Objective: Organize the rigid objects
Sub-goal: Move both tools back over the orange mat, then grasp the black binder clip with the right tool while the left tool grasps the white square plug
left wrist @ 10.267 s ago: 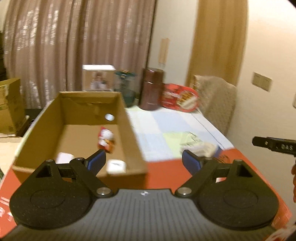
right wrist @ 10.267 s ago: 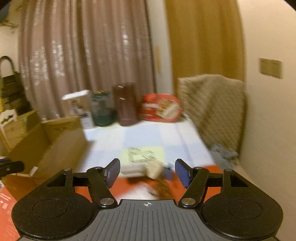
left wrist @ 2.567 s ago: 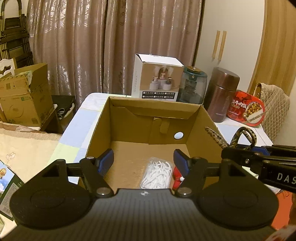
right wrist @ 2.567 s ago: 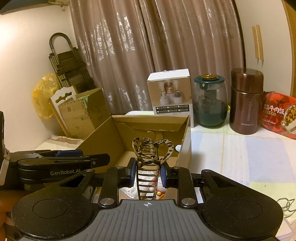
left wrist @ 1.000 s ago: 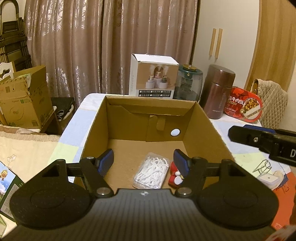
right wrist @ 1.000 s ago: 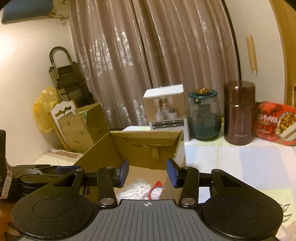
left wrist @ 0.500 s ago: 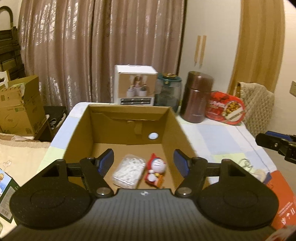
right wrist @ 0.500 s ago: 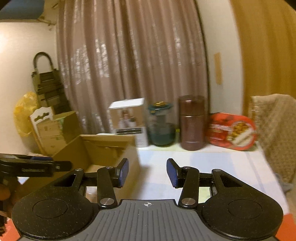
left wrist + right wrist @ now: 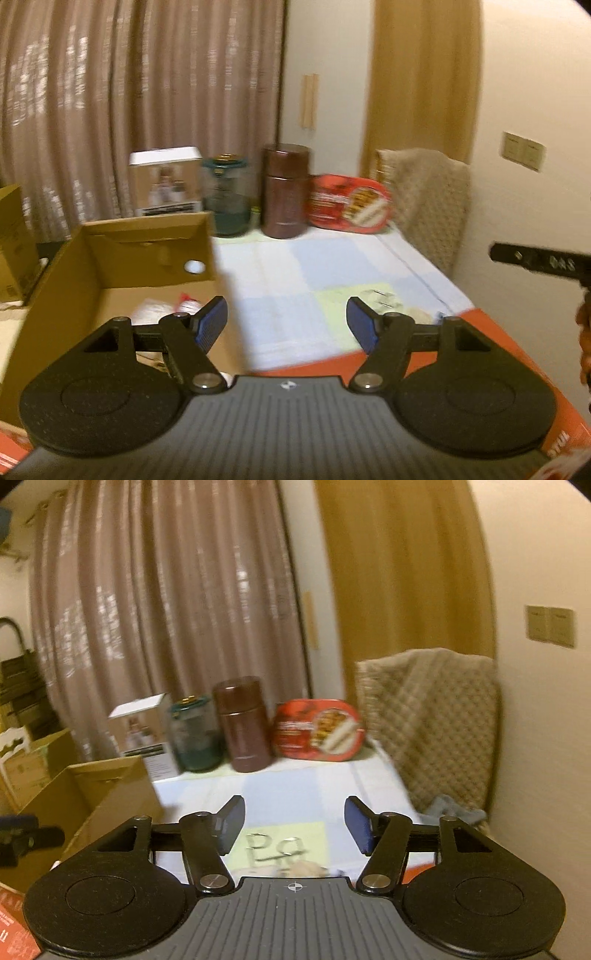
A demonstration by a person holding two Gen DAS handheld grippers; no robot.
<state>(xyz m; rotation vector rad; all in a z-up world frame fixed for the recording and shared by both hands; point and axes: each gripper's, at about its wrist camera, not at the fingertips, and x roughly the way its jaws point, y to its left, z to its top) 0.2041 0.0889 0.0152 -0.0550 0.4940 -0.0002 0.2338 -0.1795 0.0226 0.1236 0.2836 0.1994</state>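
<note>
Just ahead of the right gripper (image 9: pixel 294 826), wire clips (image 9: pixel 275 847) lie flat on the desk (image 9: pixel 295 786), nearer it than the left gripper (image 9: pixel 287 322); its fingers have just been opening, nothing between them. Left fingers stand apart, empty too.

Each gripper (image 9: pixel 287 323) (image 9: pixel 294 825) is showing black arms, silver screws, blue pads (image 9: pixel 211 323) and a grey ridged body.

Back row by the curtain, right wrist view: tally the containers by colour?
White box: 1
Teal jar: 1
Brown canister: 1
Red tin: 1
Total: 4
</note>
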